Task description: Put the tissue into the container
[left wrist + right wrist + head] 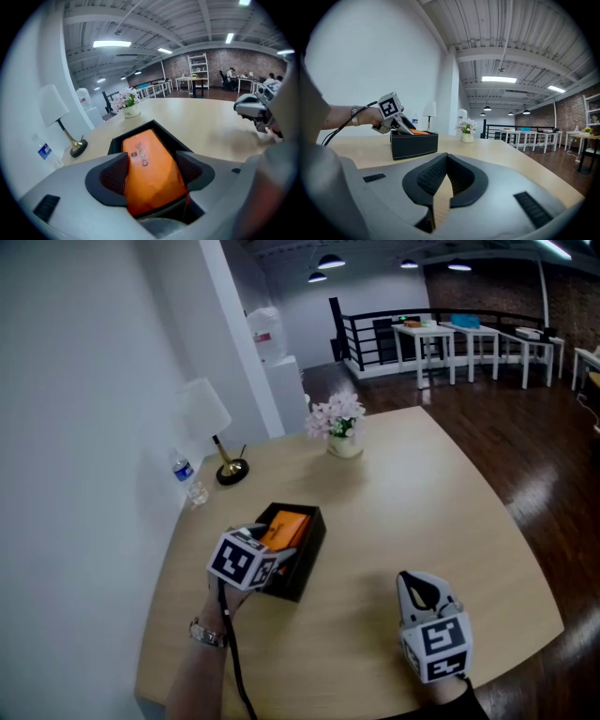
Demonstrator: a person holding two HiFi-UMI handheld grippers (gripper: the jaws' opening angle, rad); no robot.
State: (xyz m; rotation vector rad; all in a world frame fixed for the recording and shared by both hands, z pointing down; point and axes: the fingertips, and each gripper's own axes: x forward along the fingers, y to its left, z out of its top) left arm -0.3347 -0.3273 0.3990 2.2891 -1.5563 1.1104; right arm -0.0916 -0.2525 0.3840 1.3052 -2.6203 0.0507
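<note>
An orange tissue pack (285,528) lies tilted with its far end down inside the black container (310,552) on the wooden table. My left gripper (284,555) reaches over the container's near edge. In the left gripper view both pads (114,177) touch the sides of the tissue pack (149,161), and the container (171,137) frames it from below. My right gripper (418,585) rests low over the table at the front right, apart from the container, its jaws together with nothing between them. In the right gripper view the container (415,146) stands at the left, with the left gripper (402,125) above it.
A white-shaded lamp (212,427) and a small water bottle (190,480) stand by the wall at the left. A vase of pale flowers (341,430) sits at the table's far side. The table's curved edge (525,540) runs along the right above a dark wooden floor.
</note>
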